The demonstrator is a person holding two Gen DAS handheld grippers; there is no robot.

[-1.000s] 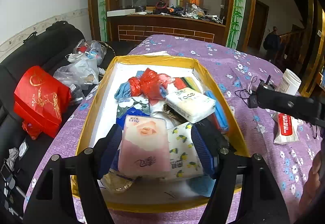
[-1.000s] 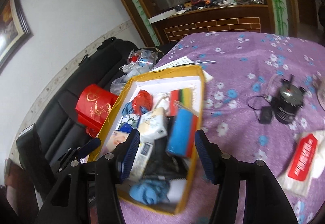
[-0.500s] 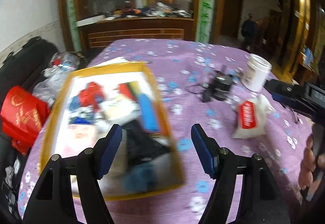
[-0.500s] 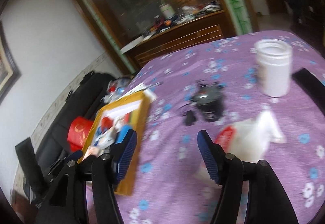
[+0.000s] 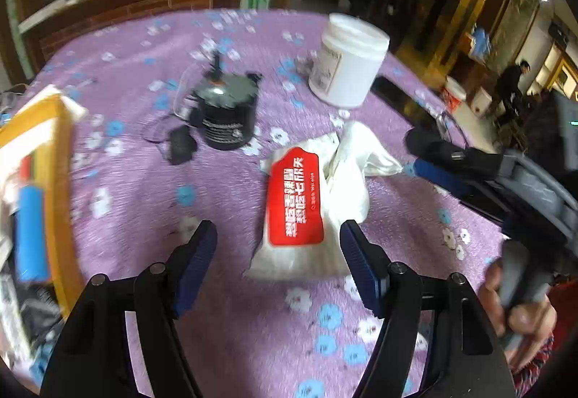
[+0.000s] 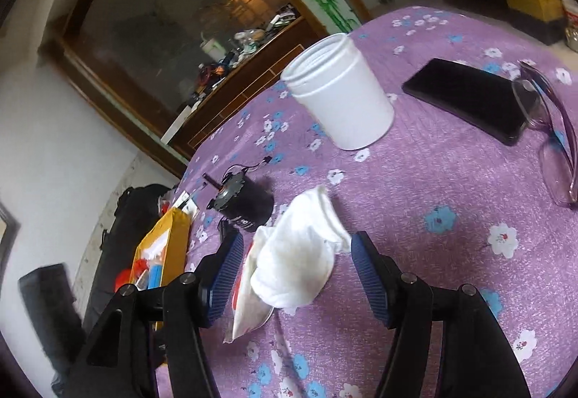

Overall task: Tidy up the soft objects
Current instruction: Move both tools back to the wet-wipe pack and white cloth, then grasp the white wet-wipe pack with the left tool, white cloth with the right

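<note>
A wet-wipes pack (image 5: 294, 195) with a red label lies on the purple flowered tablecloth, and a crumpled white cloth (image 5: 346, 163) lies against its right side. My left gripper (image 5: 278, 239) stands open just short of the pack, its near end framed between the blue pads. My right gripper (image 6: 296, 246) is open too; the white cloth (image 6: 300, 253) lies in front of it between the pads, not pressed. The wipes pack (image 6: 249, 300) is half under the cloth. In the left wrist view the right gripper (image 5: 426, 159) comes in from the right, just short of the cloth's tip.
The yellow-rimmed box (image 5: 54, 152) with soft items sits at the left. Behind the pack stand a black cylinder with wires (image 5: 227, 112) and a white jar (image 5: 346, 65). A phone (image 6: 466, 98) and glasses (image 6: 556, 145) lie at the right. A hand (image 5: 516, 307) grips the right handle.
Both grippers swung right, away from the yellow box, and now face the wipes pack and white cloth. The right gripper rolled and came close to the cloth.
</note>
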